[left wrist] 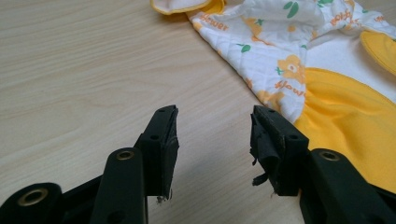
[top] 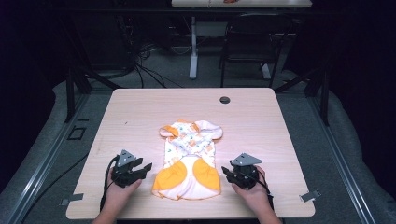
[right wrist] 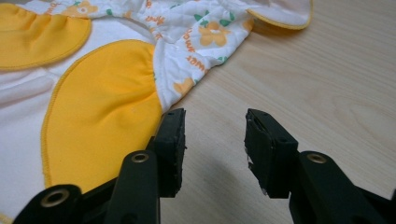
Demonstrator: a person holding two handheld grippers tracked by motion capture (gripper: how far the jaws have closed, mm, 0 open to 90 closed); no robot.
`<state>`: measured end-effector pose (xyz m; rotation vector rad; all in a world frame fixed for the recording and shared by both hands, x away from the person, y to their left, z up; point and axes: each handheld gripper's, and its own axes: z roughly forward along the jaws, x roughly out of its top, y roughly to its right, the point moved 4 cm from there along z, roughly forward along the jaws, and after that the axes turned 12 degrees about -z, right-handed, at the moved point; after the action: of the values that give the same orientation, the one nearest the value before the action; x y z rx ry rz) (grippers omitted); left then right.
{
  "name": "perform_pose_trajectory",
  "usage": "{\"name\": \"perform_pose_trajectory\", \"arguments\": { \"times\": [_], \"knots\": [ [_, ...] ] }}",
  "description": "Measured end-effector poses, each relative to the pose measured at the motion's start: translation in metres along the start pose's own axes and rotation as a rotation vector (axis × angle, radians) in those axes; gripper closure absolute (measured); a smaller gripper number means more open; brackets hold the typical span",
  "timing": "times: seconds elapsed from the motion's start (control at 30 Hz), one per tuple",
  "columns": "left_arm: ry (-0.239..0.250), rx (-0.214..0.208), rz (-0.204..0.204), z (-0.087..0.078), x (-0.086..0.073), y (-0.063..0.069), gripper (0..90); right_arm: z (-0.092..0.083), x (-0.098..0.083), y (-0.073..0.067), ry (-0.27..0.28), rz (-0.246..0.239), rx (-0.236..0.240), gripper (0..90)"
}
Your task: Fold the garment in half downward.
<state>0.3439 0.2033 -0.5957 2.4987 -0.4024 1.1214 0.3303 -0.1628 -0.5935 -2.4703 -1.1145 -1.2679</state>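
Both hand-held grippers, left [top: 146, 167] and right [top: 225, 171], gape empty beside a quilted, flower-printed garment [top: 189, 158] with smooth yellow panels.

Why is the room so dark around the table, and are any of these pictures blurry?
High view: light falls on the pale wooden table and the white-and-orange flower-print baby garment, the surroundings sink to near black, and the picture is soft. Left gripper view: the left gripper and nearby wood look sharp, without glare. Right gripper view: the right gripper is crisp and the garment's far edge softens.
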Motion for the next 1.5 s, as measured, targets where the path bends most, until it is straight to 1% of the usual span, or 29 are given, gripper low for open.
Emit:
{"name": "perform_pose_trajectory", "arguments": {
  "times": [0.03, 0.07, 0.13, 0.17, 0.27, 0.3, 0.33, 0.43, 0.5, 0.57, 0.6, 0.63, 0.67, 0.7, 0.73, 0.77, 0.8, 0.83, 0.87, 0.9, 0.93, 0.97, 1.0, 1.03, 1.1, 1.17, 1.27, 1.4, 1.5],
  "knots": [
    [0.0, 0.0, 0.0, 0.0, 0.0, 0.0, 52.5, 0.0, 0.0, 0.0, -0.004, -0.004, 0.008, 58.8],
    [-0.008, -0.012, 0.011, 0.002, 0.0, 0.003, 53.4, 0.0, 0.001, 0.0, -0.004, -0.002, 0.013, 60.0],
    [-0.007, -0.019, 0.008, 0.003, 0.0, 0.006, 53.6, 0.0, 0.001, -0.001, -0.003, 0.001, 0.02, 61.0],
    [-0.009, -0.028, 0.005, 0.005, 0.0, 0.008, 54.0, 0.001, 0.002, -0.001, 0.004, 0.015, 0.027, 62.1],
    [-0.02, -0.059, 0.011, 0.01, 0.002, 0.015, 57.8, 0.003, 0.006, -0.002, 0.006, 0.016, 0.038, 64.0],
    [-0.027, -0.066, 0.017, 0.012, 0.003, 0.017, 59.2, 0.003, 0.007, -0.002, -0.001, 0.014, 0.046, 64.2],
    [-0.034, -0.075, 0.039, 0.016, 0.006, 0.023, 59.7, 0.006, 0.01, -0.004, -0.008, 0.008, 0.053, 64.2],
    [-0.042, -0.079, 0.053, 0.02, 0.011, 0.027, 59.9, 0.011, 0.014, -0.005, -0.021, 0.005, 0.069, 63.4],
    [-0.046, -0.103, 0.051, 0.026, 0.016, 0.03, 63.6, 0.014, 0.019, -0.005, -0.022, 0.006, 0.069, 61.3],
    [-0.055, -0.096, 0.037, 0.034, 0.022, 0.031, 63.6, 0.02, 0.025, -0.003, -0.037, 0.009, 0.074, 61.9],
    [-0.06, -0.094, 0.027, 0.037, 0.025, 0.031, 64.8, 0.026, 0.032, 0.001, -0.042, 0.014, 0.066, 62.6],
    [-0.057, -0.089, 0.005, 0.044, 0.031, 0.031, 66.9, 0.029, 0.036, 0.003, -0.042, 0.023, 0.073, 65.9],
    [-0.057, -0.089, 0.005, 0.044, 0.031, 0.031, 69.0, 0.029, 0.036, 0.003, -0.042, 0.023, 0.073, 65.9],
    [-0.063, -0.082, -0.012, 0.047, 0.033, 0.03, 69.0, 0.033, 0.04, 0.004, -0.036, 0.038, 0.09, 67.9],
    [-0.073, -0.073, -0.027, 0.054, 0.037, 0.03, 72.2, 0.039, 0.047, 0.007, -0.044, 0.073, 0.106, 69.2],
    [-0.073, -0.073, -0.027, 0.054, 0.037, 0.03, 73.5, 0.039, 0.047, 0.007, -0.044, 0.073, 0.106, 69.2],
    [-0.068, -0.061, -0.022, 0.06, 0.041, 0.03, 74.4, 0.044, 0.055, 0.009, -0.05, 0.062, 0.084, 71.9],
    [-0.068, -0.061, -0.022, 0.06, 0.041, 0.03, 76.2, 0.044, 0.055, 0.009, -0.05, 0.062, 0.084, 71.9],
    [-0.075, -0.065, -0.03, 0.065, 0.043, 0.03, 78.5, 0.049, 0.061, 0.01, -0.049, 0.061, 0.088, 73.4],
    [-0.075, -0.065, -0.03, 0.065, 0.043, 0.03, 80.1, 0.049, 0.061, 0.01, -0.049, 0.061, 0.088, 73.4],
    [-0.088, -0.062, -0.024, 0.067, 0.044, 0.031, 81.8, 0.055, 0.064, 0.011, -0.061, 0.048, 0.073, 76.6],
    [-0.093, -0.059, -0.009, 0.07, 0.044, 0.032, 81.8, 0.055, 0.064, 0.011, -0.061, 0.048, 0.073, 76.6],
    [-0.101, -0.058, -0.001, 0.072, 0.044, 0.032, 85.5, 0.061, 0.065, 0.012, -0.08, 0.063, 0.092, 80.4],
    [-0.106, -0.061, 0.004, 0.074, 0.045, 0.033, 85.5, 0.061, 0.065, 0.012, -0.08, 0.063, 0.092, 80.4],
    [-0.115, -0.069, 0.013, 0.077, 0.045, 0.035, 88.8, 0.067, 0.065, 0.011, -0.097, 0.067, 0.105, 84.5],
    [-0.128, -0.071, 0.027, 0.08, 0.044, 0.036, 89.6, 0.071, 0.065, 0.01, -0.111, 0.054, 0.109, 86.7],
    [-0.145, -0.076, 0.044, 0.081, 0.041, 0.036, 90.0, 0.075, 0.062, 0.007, -0.145, 0.018, 0.108, 87.9],
    [-0.151, -0.085, 0.039, 0.081, 0.041, 0.036, 89.9, 0.079, 0.057, 0.004, -0.182, -0.021, 0.113, 88.1],
    [-0.161, -0.085, 0.051, 0.079, 0.04, 0.037, 90.0, 0.078, 0.056, 0.001, -0.178, -0.031, 0.12, 88.0]
  ]
}}
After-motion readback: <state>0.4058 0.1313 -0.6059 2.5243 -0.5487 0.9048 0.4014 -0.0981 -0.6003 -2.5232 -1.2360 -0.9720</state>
